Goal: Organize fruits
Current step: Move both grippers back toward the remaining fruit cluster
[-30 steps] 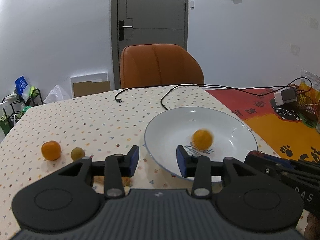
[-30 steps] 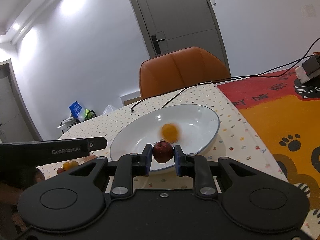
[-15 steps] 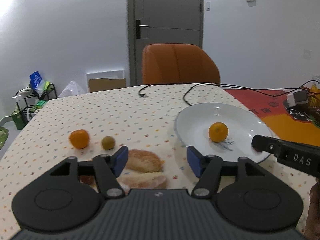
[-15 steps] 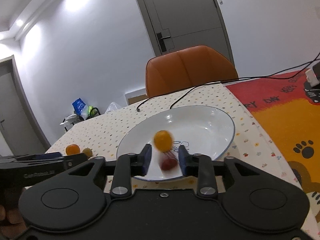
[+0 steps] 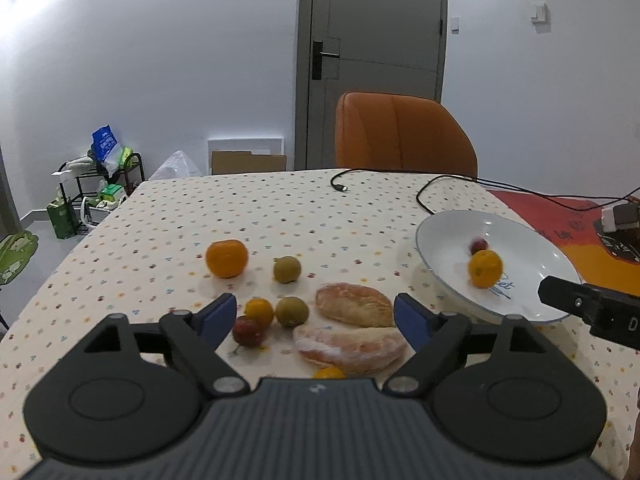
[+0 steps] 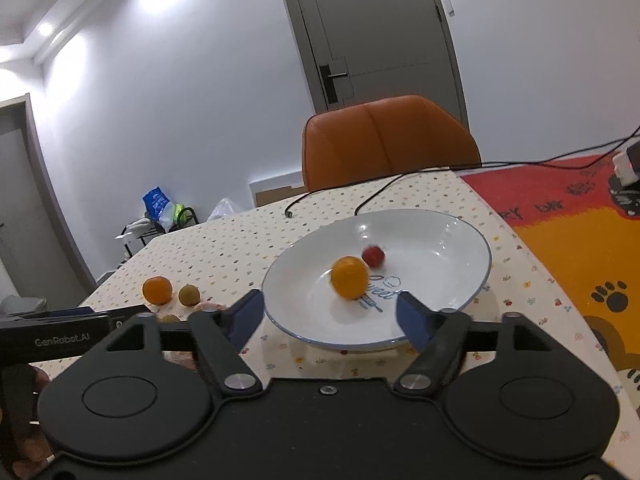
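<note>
1. This looks like a room in a home, used for dining.
2. A table [image 5: 280,208] under a dotted cloth has an orange upholstered chair [image 5: 404,136] drawn up to it.
3. A grey interior door [image 5: 376,60] with a lever handle stands behind, with a wall switch [image 5: 540,12] beside it.
4. A small rack [image 5: 104,184] in the corner holds what seem to be bags and household packets.

There were five orange fruits: a big one [image 5: 227,258], a small one [image 5: 259,311], a hidden one [image 5: 329,372], and one on the plate [image 5: 485,268]... no, four. Two green fruits [image 5: 287,269] [image 5: 292,311] and two red ones [image 5: 248,331] [image 5: 479,245] were there. Also two bread pieces [image 5: 353,305] [image 5: 350,345] and one plate [image 5: 556,260].
</note>
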Motion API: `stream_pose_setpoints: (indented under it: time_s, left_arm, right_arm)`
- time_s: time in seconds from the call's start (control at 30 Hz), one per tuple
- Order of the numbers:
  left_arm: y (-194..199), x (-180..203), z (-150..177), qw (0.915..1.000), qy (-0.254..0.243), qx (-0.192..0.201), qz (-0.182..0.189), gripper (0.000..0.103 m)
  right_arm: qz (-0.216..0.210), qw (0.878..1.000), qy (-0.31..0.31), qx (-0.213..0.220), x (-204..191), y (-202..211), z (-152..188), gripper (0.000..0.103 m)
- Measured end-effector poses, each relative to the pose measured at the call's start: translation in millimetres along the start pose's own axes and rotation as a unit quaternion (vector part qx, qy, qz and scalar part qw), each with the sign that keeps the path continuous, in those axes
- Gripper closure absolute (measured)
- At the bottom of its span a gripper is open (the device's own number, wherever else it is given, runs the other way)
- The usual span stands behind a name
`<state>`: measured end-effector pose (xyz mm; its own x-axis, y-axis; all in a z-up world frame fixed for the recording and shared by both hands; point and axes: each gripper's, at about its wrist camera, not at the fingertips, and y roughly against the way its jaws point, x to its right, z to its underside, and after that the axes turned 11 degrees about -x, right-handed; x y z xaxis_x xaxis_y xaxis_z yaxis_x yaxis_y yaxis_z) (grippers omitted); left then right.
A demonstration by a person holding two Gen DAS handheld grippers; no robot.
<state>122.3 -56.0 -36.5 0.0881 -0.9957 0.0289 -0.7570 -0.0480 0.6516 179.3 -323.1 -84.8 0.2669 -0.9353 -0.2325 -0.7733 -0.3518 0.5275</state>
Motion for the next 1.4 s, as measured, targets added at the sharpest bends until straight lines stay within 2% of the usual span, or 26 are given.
stream_pose_setpoints:
  time_s: [0.03, 0.1, 0.27, 0.53, 0.83, 1.17, 1.4]
  left_arm:
    - [1.4, -2.3, 0.7, 1.0000, 0.003, 0.001, 0.000, 0.015]
    - [4.3, -7.6, 2.7, 0.9999, 0.009, 0.005, 0.001, 0.012]
    - [11.4, -20.2, 7.7, 0.9996, 0.025, 0.012, -0.002, 0.011]
    - [26.5, -38.0, 14.7, 0.9991, 0.036, 0.022, -0.009, 0.011]
    - [31.9, -48.4, 23.8, 0.9991, 0.039, 0.014, -0.007, 0.011]
    - [26.8, -49.2, 32.7, 0.9991, 0.040, 0.007, 0.015, 0.011]
    - [18.0, -43.2, 36.5, 0.9987, 0.042, 0.001, 0.029, 0.013]
  right_arm:
    - [0.003, 1.000, 0.001, 0.000, -2.6, 1.0, 0.0, 0.022]
    - [0.007, 1.000, 0.001, -0.003, -7.2, 2.0, 0.3, 0.009]
    - [0.002, 1.000, -0.001, -0.009, -13.7, 4.2, 2.3, 0.000]
    - [0.000, 1.000, -0.002, -0.020, -23.3, 4.1, 4.5, 0.000]
    - [-0.013, 0.999, 0.019, -0.030, -40.8, 1.6, 8.4, 0.000]
    - [-0.038, 0.998, 0.030, -0.047, -47.4, -1.3, 12.4, 0.000]
    - [-0.036, 0.997, 0.046, -0.051, -48.7, -4.4, 16.4, 0.000]
